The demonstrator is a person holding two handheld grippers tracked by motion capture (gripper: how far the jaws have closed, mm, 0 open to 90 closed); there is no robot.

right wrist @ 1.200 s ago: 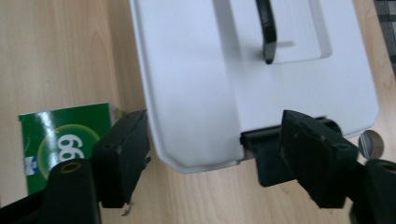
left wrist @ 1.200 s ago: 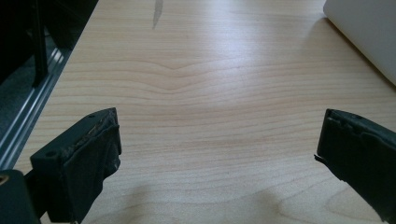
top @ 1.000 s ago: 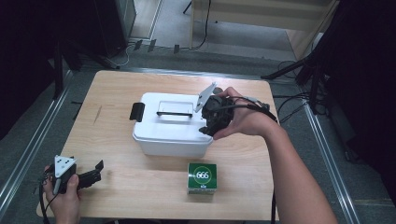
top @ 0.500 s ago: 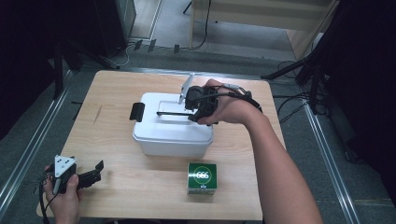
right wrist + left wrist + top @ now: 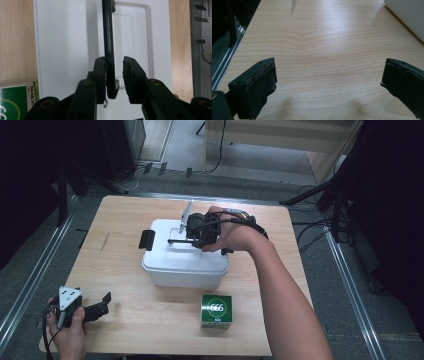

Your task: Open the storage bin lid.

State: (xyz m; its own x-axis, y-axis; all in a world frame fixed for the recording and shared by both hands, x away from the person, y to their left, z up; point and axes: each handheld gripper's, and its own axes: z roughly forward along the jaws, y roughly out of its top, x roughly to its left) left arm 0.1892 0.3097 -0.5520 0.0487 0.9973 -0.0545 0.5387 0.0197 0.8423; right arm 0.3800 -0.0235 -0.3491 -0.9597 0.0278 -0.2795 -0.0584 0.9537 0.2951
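High view puts the right claw over the lid of the white box, which sits mid-desk, with the black handle standing up from the lid directly at the claw's tips. In the right gripper view the handle runs up between the two jaws: they have just been closing, one pad looks to touch the bar while the other pad is a small gap short of it, so the claw is nearly clenched but not yet gripping. As I judge it, the reach to the handle is done; the squeeze, and whatever lift or carry follows, are left. The black latch lies beyond the claw on the box's far end; whether it is fastened I cannot tell.

The left claw rests well away near the desk's front corner, released, its jaws wide apart over bare wood in the left gripper view, with a corner of the box well ahead of it.

For room: the green carton stands behind and below the right claw, near the box's front wall but apart from it. Open desk stretches beyond the latch end, and the desk's edges are well apart from the box all round. Straight above the claw nothing obstructs.
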